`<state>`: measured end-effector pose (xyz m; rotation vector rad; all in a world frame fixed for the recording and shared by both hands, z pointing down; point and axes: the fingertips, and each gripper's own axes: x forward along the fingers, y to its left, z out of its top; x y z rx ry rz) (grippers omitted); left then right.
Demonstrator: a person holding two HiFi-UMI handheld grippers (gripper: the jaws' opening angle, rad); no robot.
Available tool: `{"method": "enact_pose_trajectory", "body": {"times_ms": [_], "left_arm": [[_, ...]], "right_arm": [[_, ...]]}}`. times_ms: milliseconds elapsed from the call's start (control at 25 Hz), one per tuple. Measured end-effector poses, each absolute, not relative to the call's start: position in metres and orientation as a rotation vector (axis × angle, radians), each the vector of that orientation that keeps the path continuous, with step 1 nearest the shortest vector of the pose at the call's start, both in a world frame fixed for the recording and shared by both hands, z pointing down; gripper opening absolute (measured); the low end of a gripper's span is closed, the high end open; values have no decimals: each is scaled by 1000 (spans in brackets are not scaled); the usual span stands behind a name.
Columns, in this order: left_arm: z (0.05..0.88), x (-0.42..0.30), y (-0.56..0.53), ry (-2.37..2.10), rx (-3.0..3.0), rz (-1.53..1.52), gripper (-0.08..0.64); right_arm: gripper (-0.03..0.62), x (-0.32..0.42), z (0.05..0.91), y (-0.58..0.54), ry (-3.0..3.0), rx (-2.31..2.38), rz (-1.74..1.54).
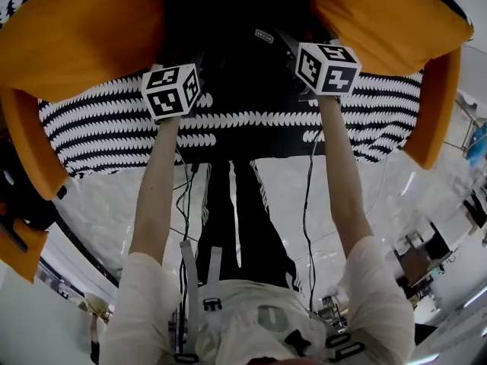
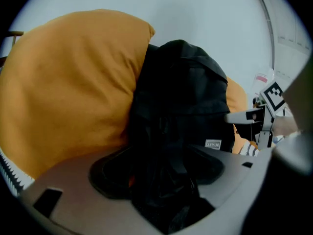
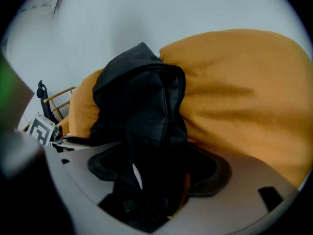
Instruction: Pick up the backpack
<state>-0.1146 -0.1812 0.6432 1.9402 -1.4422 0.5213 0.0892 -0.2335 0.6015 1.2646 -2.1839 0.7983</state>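
Observation:
The black backpack (image 1: 236,44) stands on the seat between two orange cushions (image 1: 84,29). My left gripper (image 1: 189,68) is at its left side and my right gripper (image 1: 295,53) at its right side; only their marker cubes show well in the head view. In the left gripper view, black backpack (image 2: 181,97) fabric fills the gap of the left gripper (image 2: 161,180), which is shut on it. The right gripper (image 3: 151,180) is likewise shut on a fold of the backpack (image 3: 142,106). Each gripper's fingertips are buried in the dark fabric.
A black-and-white striped cover (image 1: 114,128) lies over the seat's front edge. Orange cushions (image 2: 68,92) (image 3: 244,87) press against the bag on both sides. A wooden chair (image 3: 58,99) stands behind. Cables hang by the person's legs (image 1: 251,219) over a pale glossy floor (image 1: 106,211).

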Motion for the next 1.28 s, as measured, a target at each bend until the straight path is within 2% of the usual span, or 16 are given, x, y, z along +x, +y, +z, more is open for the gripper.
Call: {"method": "enact_pose_trajectory", "body": {"times_ms": [120,200,280,360,440,720,1000,1280], "left_arm": [[641,-115,-185,-1428,1936,515,308],[651,-108,-185,-1382,1938,552,305],[666,-103,-189,-1348,1925,605,294],[678,-108,-194,-1355,1880,641,241],[686,-116,-196,-1375,1838,669,141],[684,-117,-199,-1422,1876,746,59],[686,-116,-199,-1444,1920,753,35],[672,-120,-188,-1503,1988,728,32]], "right_arm": [[365,89,600,-229,-2180,1250,769],[301,85,605,-223,-2186,1211,770],[301,80,619,-222,-2168,1181,776],[291,76,637,-223,-2130,1166,801],[270,74,647,-224,-2112,1171,818],[185,73,647,-227,-2097,1139,820],[114,71,656,-228,-2084,1164,791],[89,68,652,-217,-2093,1221,751]]}}
